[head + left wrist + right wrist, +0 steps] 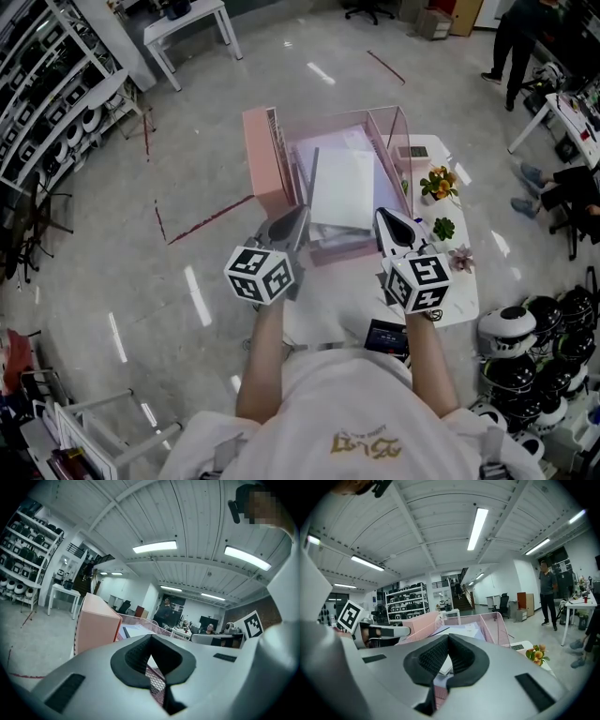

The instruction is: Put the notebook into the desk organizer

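Observation:
A pink mesh desk organizer stands on a small white table. A white notebook lies inside it on other sheets. My left gripper hangs just before the organizer's near left corner, shut with nothing in it. My right gripper is level with it at the near right corner, also shut and empty. In the left gripper view the jaws meet in front of the pink organizer and the notebook. The right gripper view shows closed jaws before the mesh wall and the notebook.
To the right of the organizer, the table holds orange flowers, a small green plant and a pink flower. A dark device lies at the table's near edge. Helmets are stacked at the right, with shelves at the left.

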A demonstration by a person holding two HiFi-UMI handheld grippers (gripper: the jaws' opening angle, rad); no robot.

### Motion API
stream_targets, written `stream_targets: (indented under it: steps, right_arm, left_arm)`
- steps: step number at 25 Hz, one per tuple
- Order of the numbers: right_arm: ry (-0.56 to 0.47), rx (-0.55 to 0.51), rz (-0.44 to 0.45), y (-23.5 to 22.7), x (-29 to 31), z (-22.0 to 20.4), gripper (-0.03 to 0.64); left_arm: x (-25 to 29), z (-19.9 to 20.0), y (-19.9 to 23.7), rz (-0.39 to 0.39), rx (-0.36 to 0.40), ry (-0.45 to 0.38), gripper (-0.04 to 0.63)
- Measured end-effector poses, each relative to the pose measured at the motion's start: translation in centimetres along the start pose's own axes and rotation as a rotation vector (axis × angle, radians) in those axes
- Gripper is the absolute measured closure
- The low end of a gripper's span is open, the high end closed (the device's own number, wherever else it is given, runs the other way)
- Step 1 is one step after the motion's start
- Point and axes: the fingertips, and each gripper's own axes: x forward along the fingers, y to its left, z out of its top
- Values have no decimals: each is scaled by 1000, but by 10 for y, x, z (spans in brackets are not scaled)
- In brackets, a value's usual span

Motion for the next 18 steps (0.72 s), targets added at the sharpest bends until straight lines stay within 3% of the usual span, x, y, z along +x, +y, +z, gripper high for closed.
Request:
stream_targets:
  steps: [18]
  right_arm:
    - [27,-3,-35,-2,2,-7,607]
  left_arm:
    - [-1,-2,4,-14,-6,10,580]
